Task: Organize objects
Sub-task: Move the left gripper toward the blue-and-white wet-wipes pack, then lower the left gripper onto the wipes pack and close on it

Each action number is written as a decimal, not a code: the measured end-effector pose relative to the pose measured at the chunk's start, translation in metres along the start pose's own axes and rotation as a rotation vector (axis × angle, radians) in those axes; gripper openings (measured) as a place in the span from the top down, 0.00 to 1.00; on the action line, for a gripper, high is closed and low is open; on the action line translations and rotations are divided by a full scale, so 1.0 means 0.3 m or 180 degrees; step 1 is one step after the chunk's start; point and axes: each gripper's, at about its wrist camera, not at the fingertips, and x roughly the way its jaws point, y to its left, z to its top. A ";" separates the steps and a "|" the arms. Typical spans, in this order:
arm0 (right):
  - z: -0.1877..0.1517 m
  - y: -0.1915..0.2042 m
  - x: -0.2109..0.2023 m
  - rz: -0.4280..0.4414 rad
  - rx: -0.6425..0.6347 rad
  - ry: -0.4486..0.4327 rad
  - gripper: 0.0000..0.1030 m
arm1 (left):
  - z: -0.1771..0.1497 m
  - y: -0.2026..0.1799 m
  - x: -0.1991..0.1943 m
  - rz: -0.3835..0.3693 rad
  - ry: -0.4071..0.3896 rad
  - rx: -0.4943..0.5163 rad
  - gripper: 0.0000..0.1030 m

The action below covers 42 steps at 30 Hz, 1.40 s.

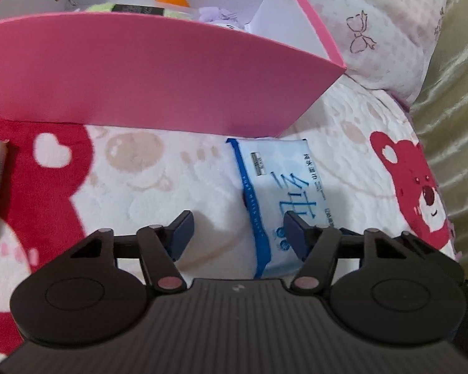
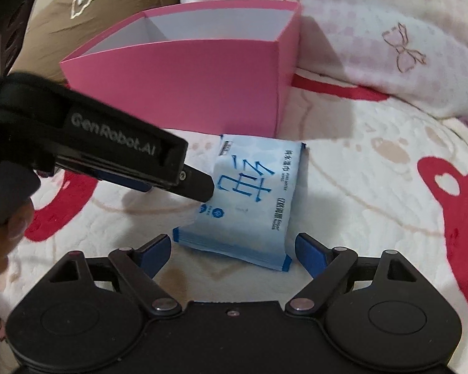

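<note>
The left gripper (image 1: 238,232) is wide open and holds nothing, with its two blue fingers (image 1: 182,229) pointing forward and down. The right gripper (image 2: 234,249) is wide open too, and its blue fingers (image 2: 309,251) point the same way. From the right wrist, the left gripper (image 2: 184,184) reaches in from the left, low and slanted down.

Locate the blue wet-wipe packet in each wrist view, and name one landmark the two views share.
Left wrist: the wet-wipe packet lies right of centre on the blanket, below the pink box.
Right wrist: the packet lies at centre, just ahead of the open right tool.
Shared landmark: the pink box.
</note>
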 end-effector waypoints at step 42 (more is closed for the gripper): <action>0.000 0.002 0.008 0.0188 0.0040 0.0310 0.14 | -0.091 -0.070 0.003 -0.0009 0.0097 0.0074 0.60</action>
